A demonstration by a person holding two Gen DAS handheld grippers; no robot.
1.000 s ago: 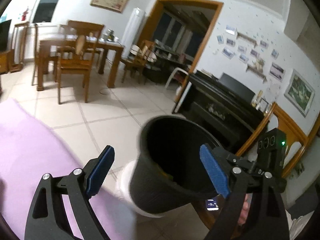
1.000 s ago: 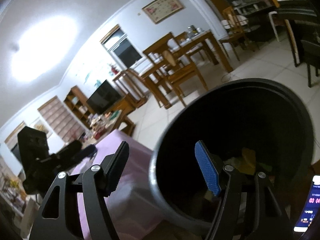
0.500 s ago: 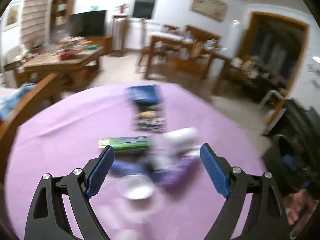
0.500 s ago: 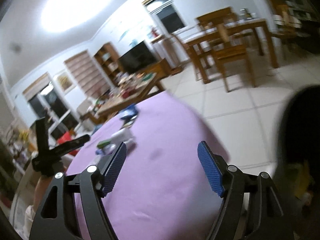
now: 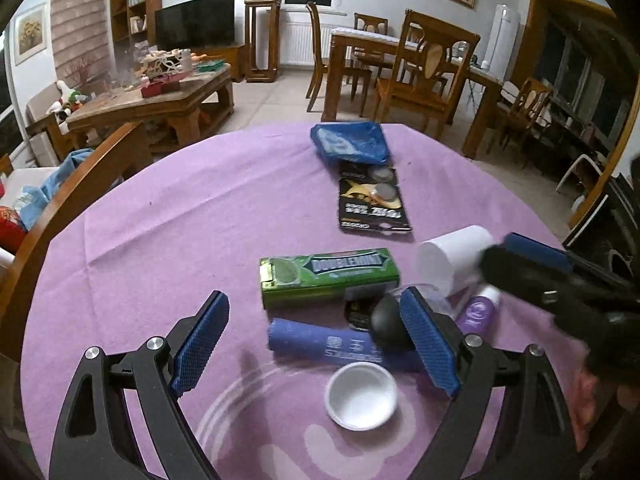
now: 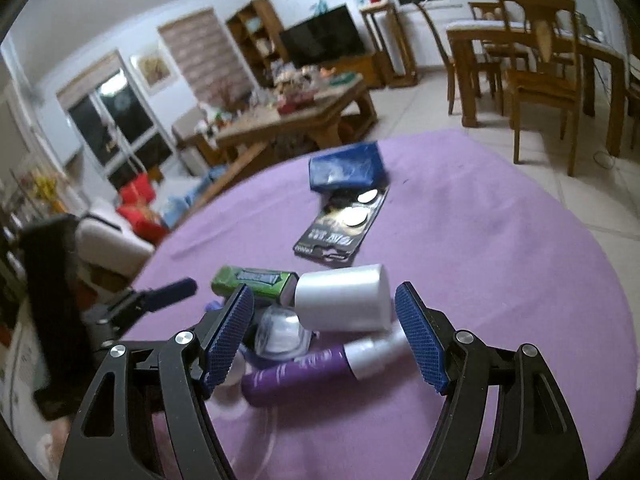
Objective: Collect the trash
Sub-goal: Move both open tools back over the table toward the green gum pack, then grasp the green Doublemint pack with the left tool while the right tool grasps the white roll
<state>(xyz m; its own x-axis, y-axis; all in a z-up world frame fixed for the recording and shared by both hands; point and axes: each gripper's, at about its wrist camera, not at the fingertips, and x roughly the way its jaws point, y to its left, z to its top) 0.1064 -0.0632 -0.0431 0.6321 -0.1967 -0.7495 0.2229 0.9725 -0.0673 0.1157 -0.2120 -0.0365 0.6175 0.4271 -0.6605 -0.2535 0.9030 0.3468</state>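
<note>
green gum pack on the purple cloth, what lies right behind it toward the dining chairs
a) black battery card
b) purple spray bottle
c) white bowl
a: beyond the green gum pack lies the black battery card, partly under a blue plastic packet.

Left hand-held gripper (image 5: 314, 350), right hand-held gripper (image 6: 324, 334): black frames, blue textured pads, silver screws.
</note>
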